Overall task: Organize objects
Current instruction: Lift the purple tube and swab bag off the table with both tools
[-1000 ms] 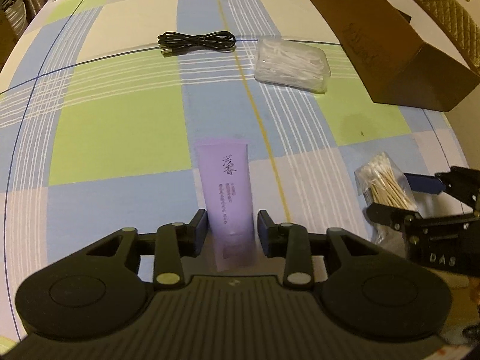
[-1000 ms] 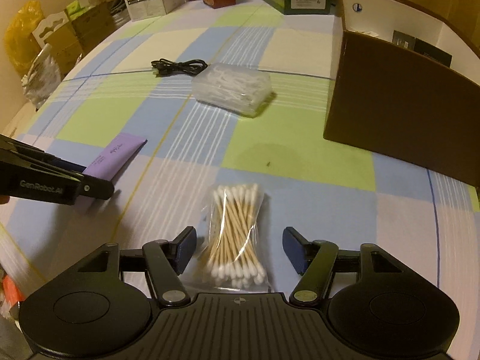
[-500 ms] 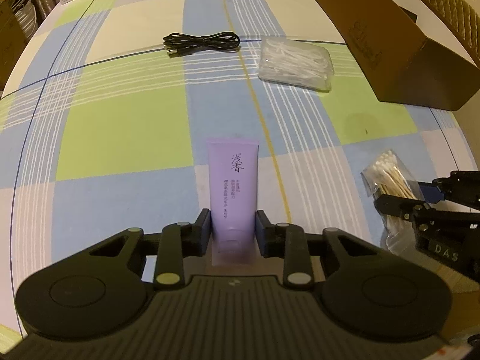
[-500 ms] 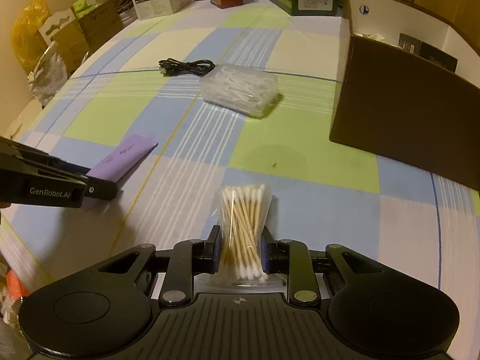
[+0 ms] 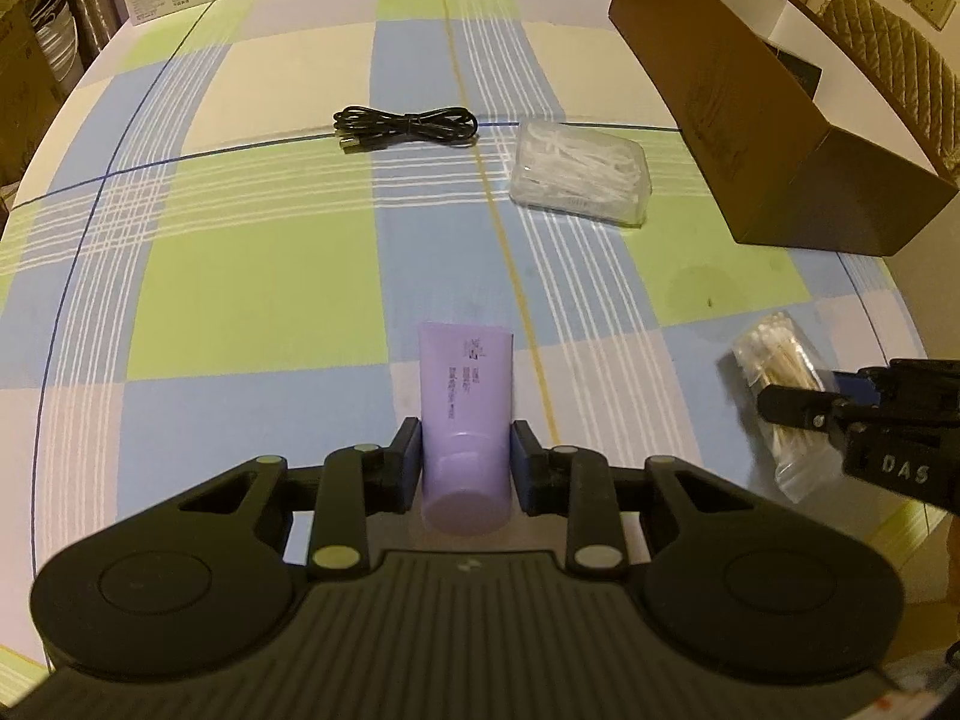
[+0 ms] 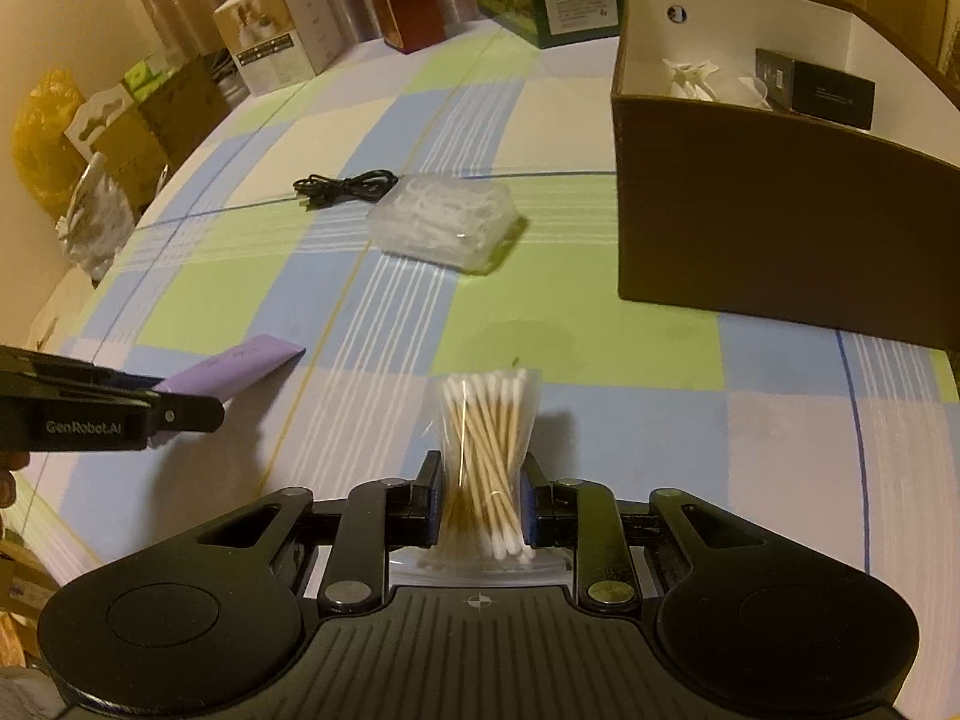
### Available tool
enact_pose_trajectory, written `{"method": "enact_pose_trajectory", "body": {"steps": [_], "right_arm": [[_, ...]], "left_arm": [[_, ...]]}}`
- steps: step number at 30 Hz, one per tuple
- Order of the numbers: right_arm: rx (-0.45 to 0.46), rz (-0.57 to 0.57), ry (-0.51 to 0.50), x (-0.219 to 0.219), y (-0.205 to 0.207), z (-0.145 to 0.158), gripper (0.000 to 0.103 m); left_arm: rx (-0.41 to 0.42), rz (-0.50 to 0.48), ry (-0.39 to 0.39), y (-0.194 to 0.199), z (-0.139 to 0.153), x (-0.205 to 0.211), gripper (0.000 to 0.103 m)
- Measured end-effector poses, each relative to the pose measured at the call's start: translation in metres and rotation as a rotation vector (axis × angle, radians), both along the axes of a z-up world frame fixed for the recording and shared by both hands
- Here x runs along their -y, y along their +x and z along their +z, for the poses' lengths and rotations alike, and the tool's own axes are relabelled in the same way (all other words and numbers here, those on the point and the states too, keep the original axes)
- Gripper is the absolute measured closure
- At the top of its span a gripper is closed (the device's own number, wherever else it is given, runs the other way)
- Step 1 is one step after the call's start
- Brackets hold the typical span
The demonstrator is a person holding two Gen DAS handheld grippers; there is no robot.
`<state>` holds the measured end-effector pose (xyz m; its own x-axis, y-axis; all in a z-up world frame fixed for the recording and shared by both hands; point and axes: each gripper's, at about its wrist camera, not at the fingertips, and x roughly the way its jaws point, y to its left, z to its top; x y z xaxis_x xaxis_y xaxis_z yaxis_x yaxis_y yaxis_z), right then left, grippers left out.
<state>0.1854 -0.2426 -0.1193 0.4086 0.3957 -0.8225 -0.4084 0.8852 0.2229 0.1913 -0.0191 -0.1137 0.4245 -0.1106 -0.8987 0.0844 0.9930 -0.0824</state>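
Tablecloth (image 5: 252, 276) blue-green-cream plaid; tube (image 5: 465, 396) lilac; cable (image 5: 405, 127) black; box (image 6: 780, 228) brown, white inside.

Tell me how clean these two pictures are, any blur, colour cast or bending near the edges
Left wrist view: warm yellow cast, checked tablecloth lines bow with fisheye distortion, the bag of cotton swabs at the right edge looks smeared. Right wrist view: same yellow cast, dark corners, the clear plastic box is slightly soft, while the swabs between the right tongs are fairly sharp.

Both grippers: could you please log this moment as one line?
left gripper: shut on tube | right gripper: shut on swabs | cable, clear case: on table | box: open
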Motion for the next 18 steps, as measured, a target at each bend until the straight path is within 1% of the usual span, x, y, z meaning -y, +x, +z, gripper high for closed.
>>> {"method": "enact_pose_trajectory", "body": {"steps": [8, 10, 13, 15, 16, 18], "right_arm": [[-0.014, -0.014, 0.005, 0.007, 0.003, -0.002, 0.082], [-0.016, -0.020, 0.007, 0.010, 0.003, -0.001, 0.082], [-0.018, -0.030, 0.007, 0.013, 0.004, -0.001, 0.082], [-0.018, -0.032, 0.008, 0.015, 0.005, -0.001, 0.082], [-0.017, -0.034, 0.008, 0.015, 0.005, 0.000, 0.082], [-0.014, -0.037, 0.010, 0.016, 0.005, 0.002, 0.082]], "left_arm": [[-0.056, -0.020, 0.008, 0.005, -0.018, 0.004, 0.077], [-0.060, -0.021, 0.018, 0.007, -0.021, 0.006, 0.077], [-0.053, -0.030, 0.029, 0.011, -0.023, 0.009, 0.073], [-0.051, -0.034, 0.038, 0.014, -0.024, 0.011, 0.073], [-0.051, -0.033, 0.039, 0.015, -0.024, 0.011, 0.075], [-0.052, -0.029, 0.031, 0.016, -0.023, 0.010, 0.075]]}}
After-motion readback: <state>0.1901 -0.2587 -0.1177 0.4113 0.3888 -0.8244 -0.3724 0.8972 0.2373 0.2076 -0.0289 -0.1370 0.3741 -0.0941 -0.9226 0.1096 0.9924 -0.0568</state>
